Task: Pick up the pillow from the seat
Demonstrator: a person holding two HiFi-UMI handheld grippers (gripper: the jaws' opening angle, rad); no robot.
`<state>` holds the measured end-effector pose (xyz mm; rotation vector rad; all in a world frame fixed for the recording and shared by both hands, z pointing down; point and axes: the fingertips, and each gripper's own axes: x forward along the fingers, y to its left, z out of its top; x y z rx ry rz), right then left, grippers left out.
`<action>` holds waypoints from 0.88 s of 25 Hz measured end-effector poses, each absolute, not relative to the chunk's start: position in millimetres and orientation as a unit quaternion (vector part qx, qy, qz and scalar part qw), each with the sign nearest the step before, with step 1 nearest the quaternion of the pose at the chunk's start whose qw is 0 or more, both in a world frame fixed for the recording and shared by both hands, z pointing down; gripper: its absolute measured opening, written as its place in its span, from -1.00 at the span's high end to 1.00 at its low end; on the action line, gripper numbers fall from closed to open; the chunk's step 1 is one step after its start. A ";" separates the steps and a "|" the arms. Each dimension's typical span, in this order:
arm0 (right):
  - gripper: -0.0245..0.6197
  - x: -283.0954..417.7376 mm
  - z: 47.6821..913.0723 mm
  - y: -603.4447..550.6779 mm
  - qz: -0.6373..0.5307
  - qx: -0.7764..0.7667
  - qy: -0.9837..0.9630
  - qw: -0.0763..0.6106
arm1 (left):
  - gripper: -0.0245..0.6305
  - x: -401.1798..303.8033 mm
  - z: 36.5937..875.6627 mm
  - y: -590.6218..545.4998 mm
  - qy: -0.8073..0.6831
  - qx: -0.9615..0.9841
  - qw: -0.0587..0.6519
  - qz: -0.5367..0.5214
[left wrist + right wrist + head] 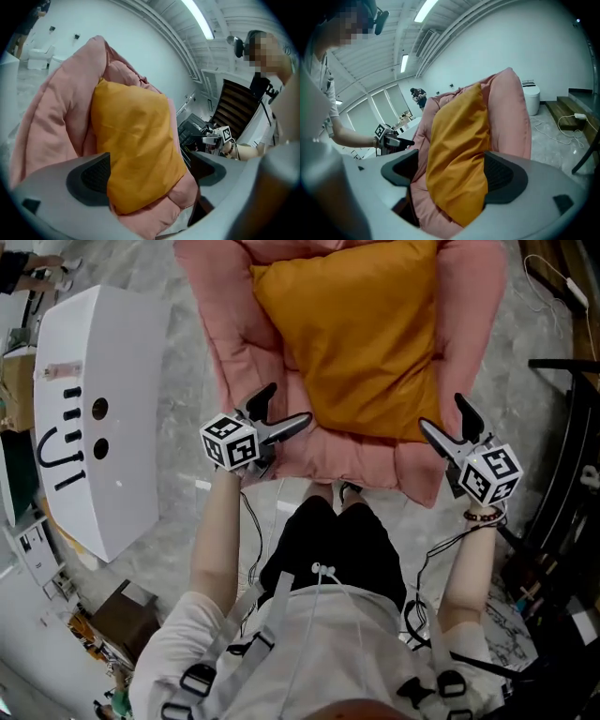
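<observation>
An orange pillow lies in a pink padded seat. My left gripper hangs at the seat's front left edge, just left of the pillow's near corner, its jaws wide apart. In the left gripper view the pillow shows between the spread pads of that gripper, with no pad pressing on it. My right gripper is at the pillow's near right corner, also open. In the right gripper view the pillow fills the gap of that gripper, close to one pad.
A white cabinet stands left of the seat. A black frame and cables crowd the right side. My legs are close to the seat's front edge. Wooden steps and a white bin stand behind.
</observation>
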<state>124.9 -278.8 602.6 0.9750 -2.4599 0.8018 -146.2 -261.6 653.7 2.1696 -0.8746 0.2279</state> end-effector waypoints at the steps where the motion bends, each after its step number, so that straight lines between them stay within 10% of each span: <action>1: -0.37 124.6 611.3 -287.4 0.291 0.349 -0.872 0.184 | -0.66 -144.4 663.7 -268.4 -0.335 0.852 0.391 0.094; 22: -0.53 85.9 713.8 -370.4 0.383 0.298 -0.847 0.217 | -0.75 -115.1 782.6 -354.6 -0.247 0.832 0.489 0.082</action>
